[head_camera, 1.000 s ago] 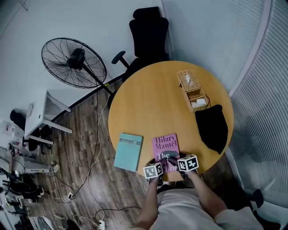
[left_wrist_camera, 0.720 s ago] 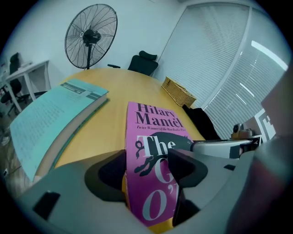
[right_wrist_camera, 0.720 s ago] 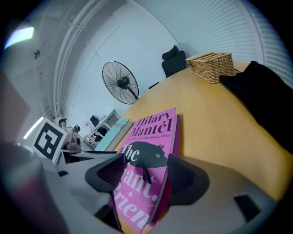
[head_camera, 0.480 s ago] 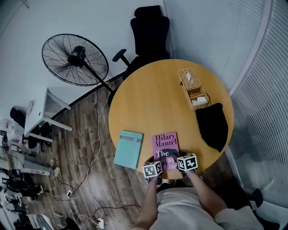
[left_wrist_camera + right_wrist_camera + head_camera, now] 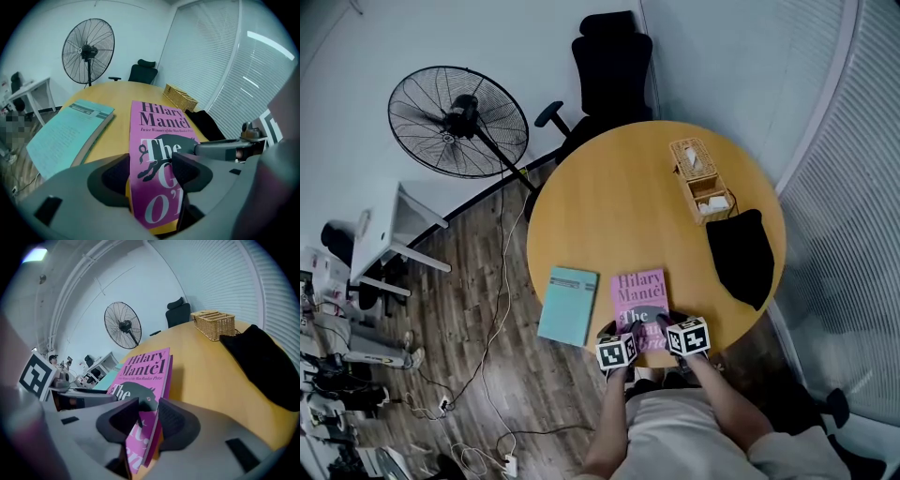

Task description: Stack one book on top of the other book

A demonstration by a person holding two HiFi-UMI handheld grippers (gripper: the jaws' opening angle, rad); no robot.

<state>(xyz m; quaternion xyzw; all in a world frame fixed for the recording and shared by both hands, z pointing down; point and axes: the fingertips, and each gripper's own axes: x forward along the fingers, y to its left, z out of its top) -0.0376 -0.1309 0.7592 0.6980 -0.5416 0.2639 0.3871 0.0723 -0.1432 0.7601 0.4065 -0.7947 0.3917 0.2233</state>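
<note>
**Finding.** The pink book (image 5: 638, 296) sits at the lower edge of the desk (image 5: 619, 206), and its near end appears to be tilted up off the wood. Both claws hold that end. The left claw (image 5: 150, 171) is clamped on the lower left corner, one pad under the book and one on the cover. The right claw (image 5: 147, 417) has just been closing its jaws and pinches the lower right edge, with the book between its pads. The teal book (image 5: 568, 306) lies flat just to the left, apart from the pink one.

**Risks.** Both holds bite one short end only. In my judgement the far end may sag, or the cover may peel from the pages and let the block slide out. The teal book seems to overhang the rim, so a skewed or heavy landing could tip it to the floor.
</note>
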